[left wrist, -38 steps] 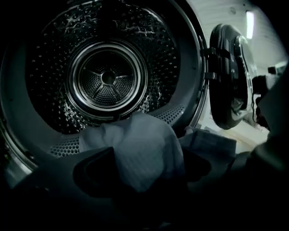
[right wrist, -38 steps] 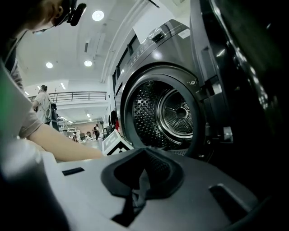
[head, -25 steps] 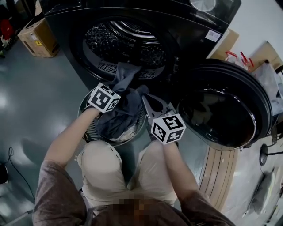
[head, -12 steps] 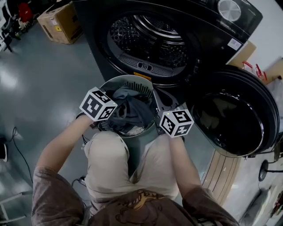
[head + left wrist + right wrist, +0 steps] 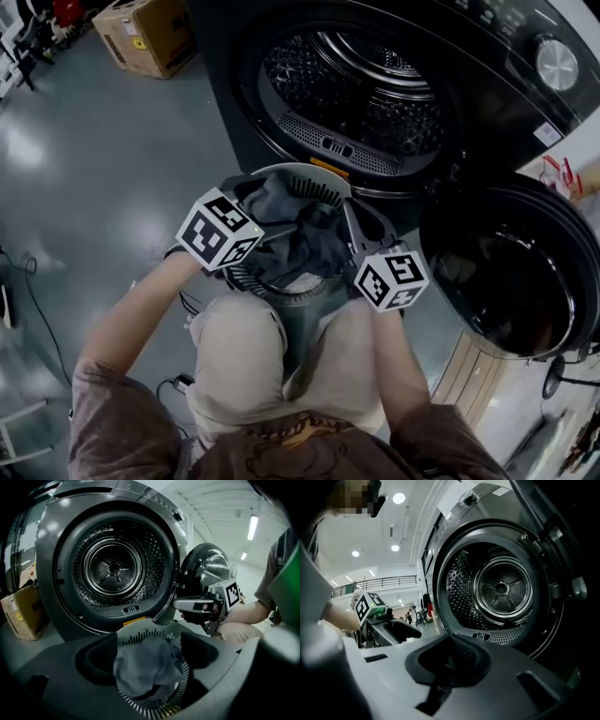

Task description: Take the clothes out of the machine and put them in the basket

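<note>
Above basket (image 5: 302,176): left gripper (image 5: 147,654) fingers just spread wide over clothes (image 5: 302,236); right gripper (image 5: 449,663) fingers together.

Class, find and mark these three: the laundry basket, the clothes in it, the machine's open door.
basket (image 5: 292,171), head view, upper rim.
clothes (image 5: 298,234), head view, middle of the heap.
door (image 5: 502,286), head view, inner glass.

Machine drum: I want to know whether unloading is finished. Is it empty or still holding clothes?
Empty, as far as visible: the drum shows bare perforated metal in both gripper views; the clothes lie in the basket.
</note>
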### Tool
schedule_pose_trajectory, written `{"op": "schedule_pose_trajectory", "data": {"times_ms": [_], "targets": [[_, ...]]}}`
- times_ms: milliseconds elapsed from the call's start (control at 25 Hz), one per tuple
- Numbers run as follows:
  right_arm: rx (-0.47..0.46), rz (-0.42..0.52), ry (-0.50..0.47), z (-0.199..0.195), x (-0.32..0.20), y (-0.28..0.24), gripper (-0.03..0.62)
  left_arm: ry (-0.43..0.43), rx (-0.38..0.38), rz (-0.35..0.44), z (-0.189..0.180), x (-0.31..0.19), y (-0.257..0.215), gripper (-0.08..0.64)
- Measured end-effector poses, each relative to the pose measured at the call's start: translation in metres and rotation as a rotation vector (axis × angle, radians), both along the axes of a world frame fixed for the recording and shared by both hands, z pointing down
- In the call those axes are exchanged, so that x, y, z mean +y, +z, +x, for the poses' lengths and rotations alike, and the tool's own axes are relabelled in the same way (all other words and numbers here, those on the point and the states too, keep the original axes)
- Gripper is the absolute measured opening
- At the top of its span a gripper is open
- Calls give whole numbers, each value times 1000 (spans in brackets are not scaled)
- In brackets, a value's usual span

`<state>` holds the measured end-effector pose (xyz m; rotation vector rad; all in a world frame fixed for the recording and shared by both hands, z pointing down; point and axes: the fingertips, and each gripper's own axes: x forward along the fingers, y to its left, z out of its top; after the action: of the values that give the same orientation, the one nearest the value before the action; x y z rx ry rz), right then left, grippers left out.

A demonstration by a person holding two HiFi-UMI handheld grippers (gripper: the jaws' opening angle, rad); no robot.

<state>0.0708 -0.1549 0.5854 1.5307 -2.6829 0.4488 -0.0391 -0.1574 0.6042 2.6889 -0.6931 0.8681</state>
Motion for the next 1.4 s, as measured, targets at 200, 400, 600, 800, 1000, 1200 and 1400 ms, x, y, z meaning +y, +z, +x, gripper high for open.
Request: {"op": "schedule_pose_trajectory", "data": {"times_ms": [200,400,600,800,1000,1200,1400], "targets": [[-56,-44,44,0,-6,6,-3,-20,87,-17,-6,-24,6,419],[-145,-85,126,-9,-13,-6,-2,-36,197,-63,-4,-34,-10,419],[-77,-182,103,-22,-11,-49,-3,-71,265,-87,-13,-32,-73,419],[20,-238,40,-44,-7,-136,-3,-97,279,-61,-38,-31,-160,419],[30,-286,-32,-67,10,-246,-3,-169,314,-81,-55,-15,-270,414],[22,-315,-71,-87,18,-353,-3,-179,327,-71,-68,-6,-387,410],[13,-288,-78,-102,12,-446,-3,-200,332,-55,-83,-8,-478,410]]}}
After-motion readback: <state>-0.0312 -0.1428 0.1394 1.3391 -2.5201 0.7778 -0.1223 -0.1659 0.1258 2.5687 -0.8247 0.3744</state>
